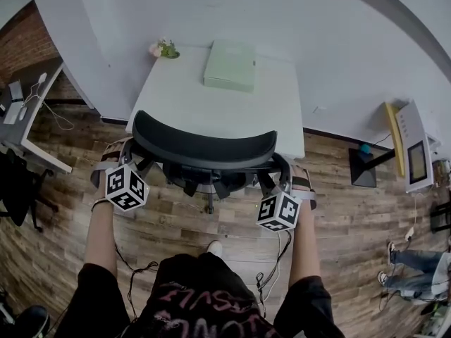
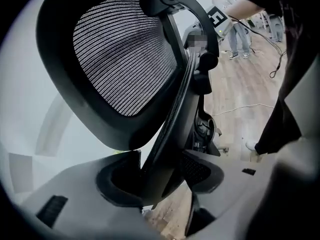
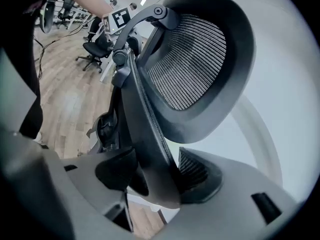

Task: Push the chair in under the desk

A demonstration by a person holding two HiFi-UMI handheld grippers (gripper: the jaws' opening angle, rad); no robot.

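In front of the desk [image 1: 180, 94], the chair [image 1: 204, 148] back is pinched at both edges, left gripper [image 2: 161, 176] clamped on one side, right gripper [image 3: 156, 176] clamped on the other.

No legible text. Pink lettering on black shirt [image 1: 201, 298], 6 o'clock, upside down, unreadable. Marker cubes [image 1: 126, 186] [image 1: 277, 211], 8 and 4 o'clock: square patterns only.
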